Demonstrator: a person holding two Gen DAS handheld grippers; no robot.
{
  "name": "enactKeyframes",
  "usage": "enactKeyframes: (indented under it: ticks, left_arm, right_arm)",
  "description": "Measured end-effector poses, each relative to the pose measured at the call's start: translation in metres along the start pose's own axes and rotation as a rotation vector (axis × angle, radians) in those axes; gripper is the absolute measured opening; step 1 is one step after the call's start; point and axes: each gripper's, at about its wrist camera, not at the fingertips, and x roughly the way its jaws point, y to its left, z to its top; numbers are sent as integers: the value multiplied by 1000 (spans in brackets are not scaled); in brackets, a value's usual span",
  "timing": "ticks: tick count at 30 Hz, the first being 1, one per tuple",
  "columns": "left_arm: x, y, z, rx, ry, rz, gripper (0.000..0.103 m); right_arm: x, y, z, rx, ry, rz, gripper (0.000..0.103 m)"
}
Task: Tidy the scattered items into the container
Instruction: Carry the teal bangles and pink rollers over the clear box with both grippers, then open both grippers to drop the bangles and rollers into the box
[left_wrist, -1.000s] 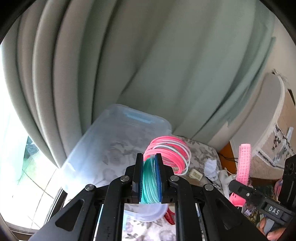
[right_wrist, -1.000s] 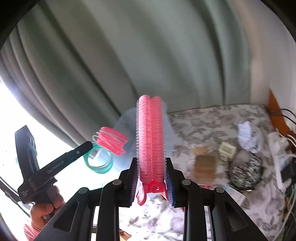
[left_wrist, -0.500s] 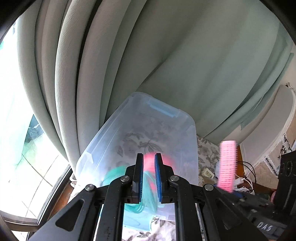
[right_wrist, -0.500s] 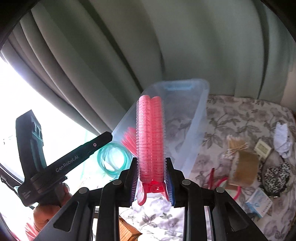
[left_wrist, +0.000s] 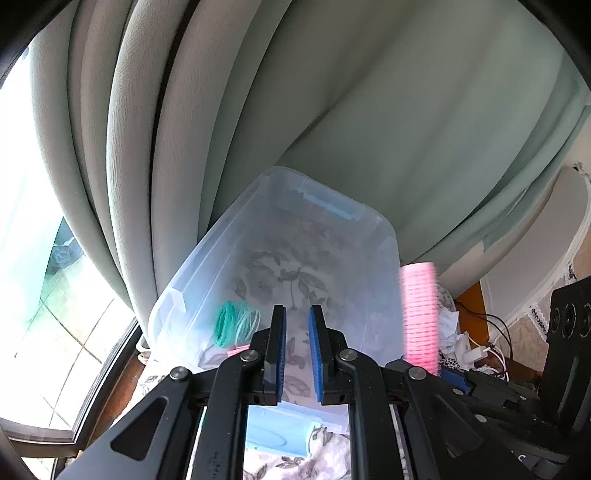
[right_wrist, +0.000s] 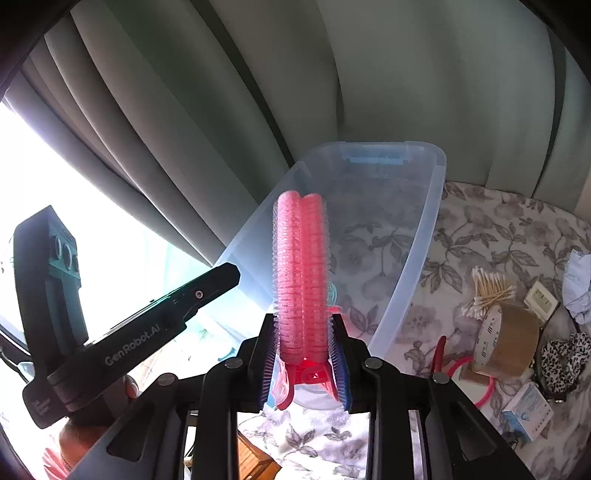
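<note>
— Left gripper (left_wrist: 297, 345)?
— Parted narrowly, nothing between the blue pads, poised over the clear container (left_wrist: 384, 236).
— Right gripper (right_wrist: 301, 354)?
— Clamped on a pink hair roller clip (right_wrist: 301, 273), upright, at the container's near end.
— Inside already?
— Teal and pale hair ties (left_wrist: 236, 325), near-left corner.
— Left out?
— Cotton swabs (right_wrist: 487, 291), brown tape roll (right_wrist: 508, 338), on the floral tabletop (right_wrist: 498, 229).

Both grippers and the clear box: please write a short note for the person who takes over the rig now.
Left gripper: open, holds nothing, over the near end of the clear box.
Right gripper: shut on the pink hair roller, held upright at the box.
Done: teal bands lie in the box.
Left: drop the roller in; then cotton swabs, tape roll, leopard scrunchie, small blue box from the floral cloth.
</note>
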Motion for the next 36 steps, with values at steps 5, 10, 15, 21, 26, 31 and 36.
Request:
enactKeyframes:
  ticks: [5, 10, 15, 21, 26, 31, 36]
  left_arm:
    - [1, -1, 0, 7, 11, 2, 26]
    - [0, -5, -2, 13, 12, 10, 41]
    - [-1, -11, -3, 27, 12, 15, 45]
    - [-5, -23, -5, 37, -13, 13, 49]
    - [-10, -39, -7, 56, -40, 6, 49]
    - [-14, -59, -12, 82, -61, 22, 49]
    - [-13, -79, -19, 96, -35, 19, 49]
  right_arm:
    - [-6, 4, 0, -2, 3, -20, 32]
    - [-11, 2, 1, 2, -6, -30, 32]
    - [-19, -2, -1, 14, -16, -35, 32]
    - [-37, -24, -6, 71, -67, -60, 32]
    - [-56, -45, -12, 126, -121, -86, 37]
    - [-75, -66, -18, 181, -176, -111, 61]
    - [-97, -83, -28, 211, -217, -128, 68]
